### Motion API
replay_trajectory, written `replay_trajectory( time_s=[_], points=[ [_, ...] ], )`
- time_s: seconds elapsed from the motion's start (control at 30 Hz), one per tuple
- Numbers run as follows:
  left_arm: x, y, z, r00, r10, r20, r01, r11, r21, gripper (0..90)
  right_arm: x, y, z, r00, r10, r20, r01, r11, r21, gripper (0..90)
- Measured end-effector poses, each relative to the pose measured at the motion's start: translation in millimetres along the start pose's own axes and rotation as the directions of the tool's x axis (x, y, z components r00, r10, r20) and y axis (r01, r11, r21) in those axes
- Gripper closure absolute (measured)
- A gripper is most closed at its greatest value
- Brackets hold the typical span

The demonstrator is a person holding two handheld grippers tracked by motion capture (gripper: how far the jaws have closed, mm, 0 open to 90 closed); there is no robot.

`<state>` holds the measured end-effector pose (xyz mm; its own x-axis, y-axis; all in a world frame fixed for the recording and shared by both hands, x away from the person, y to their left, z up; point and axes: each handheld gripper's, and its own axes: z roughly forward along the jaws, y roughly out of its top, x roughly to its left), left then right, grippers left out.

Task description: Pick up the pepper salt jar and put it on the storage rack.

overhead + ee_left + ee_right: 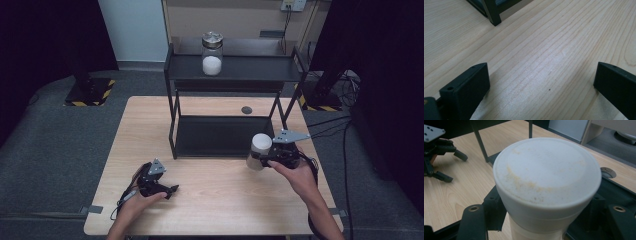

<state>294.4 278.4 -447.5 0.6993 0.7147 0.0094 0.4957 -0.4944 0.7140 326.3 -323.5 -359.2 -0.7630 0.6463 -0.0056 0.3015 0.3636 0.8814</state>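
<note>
The right gripper [264, 161] held a white lidded canister [259, 151], its jaws clamped on the body just below the lid, lifted off the wooden table [210, 200] in front of the black two-tier shelf rack [225, 75] at about five o'clock from the lower tier. A glass jar [212, 53] of white powder already stood on the top tier, at twelve o'clock. The left gripper [172, 190] rested on the table at seven o'clock, jaws spread wide with nothing between them. By the look of it, the pickup was done; placing the canister on the rack remained.
</note>
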Motion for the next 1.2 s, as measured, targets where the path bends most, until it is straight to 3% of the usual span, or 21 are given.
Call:
replay_trajectory(
  time_s=[1.2],
  points=[
    [0.0,0.1,-0.1,1.0000,0.001,0.000,-0.001,1.0000,0.001,0.0,-21.5,41.5,3.5,0.9998,-0.007,0.016,0.007,1.000,0.009,35.4]
  ],
)
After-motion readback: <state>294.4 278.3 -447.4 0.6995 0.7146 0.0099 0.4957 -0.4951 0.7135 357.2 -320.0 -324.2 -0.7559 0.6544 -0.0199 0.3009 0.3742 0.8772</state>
